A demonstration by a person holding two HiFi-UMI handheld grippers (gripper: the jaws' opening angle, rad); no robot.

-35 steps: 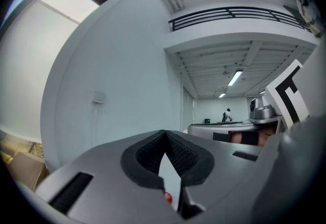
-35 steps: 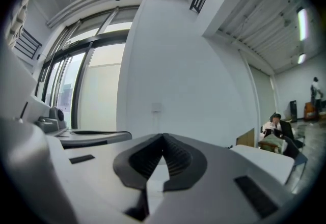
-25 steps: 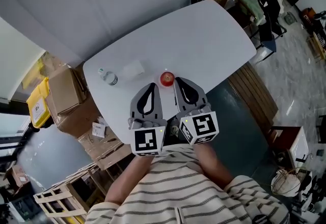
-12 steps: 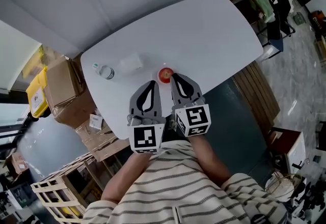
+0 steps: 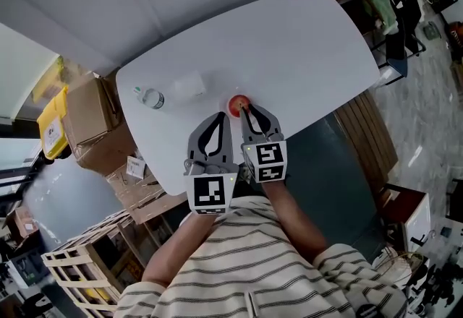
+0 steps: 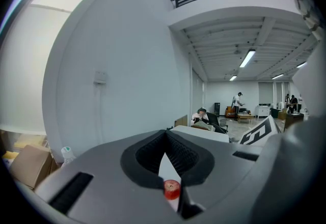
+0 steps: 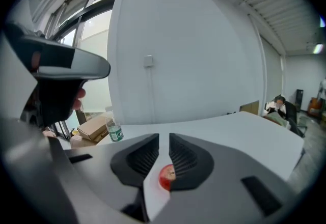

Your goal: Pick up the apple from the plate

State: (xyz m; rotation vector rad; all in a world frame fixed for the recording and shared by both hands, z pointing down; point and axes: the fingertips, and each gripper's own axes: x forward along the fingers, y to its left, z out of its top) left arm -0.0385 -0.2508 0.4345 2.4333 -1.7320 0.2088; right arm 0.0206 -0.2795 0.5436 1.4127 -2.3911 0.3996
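The apple (image 5: 238, 104) lay on the white tabletop (image 5: 304, 42), any plate under it too pale to make out, just ahead of the right gripper (image 5: 247, 110), whose fingers had just been opening, nothing yet between them, probably to take it, while the left gripper (image 5: 216, 118) had its fingers closed and empty.

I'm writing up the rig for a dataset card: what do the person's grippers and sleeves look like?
The left gripper and right gripper are grey, leaf-shaped shells with dark ribbed pads lining the jaws. Each carries a white cube printed with black square markers. The person wears a white shirt with thin dark stripes; its sleeves end above the forearms.
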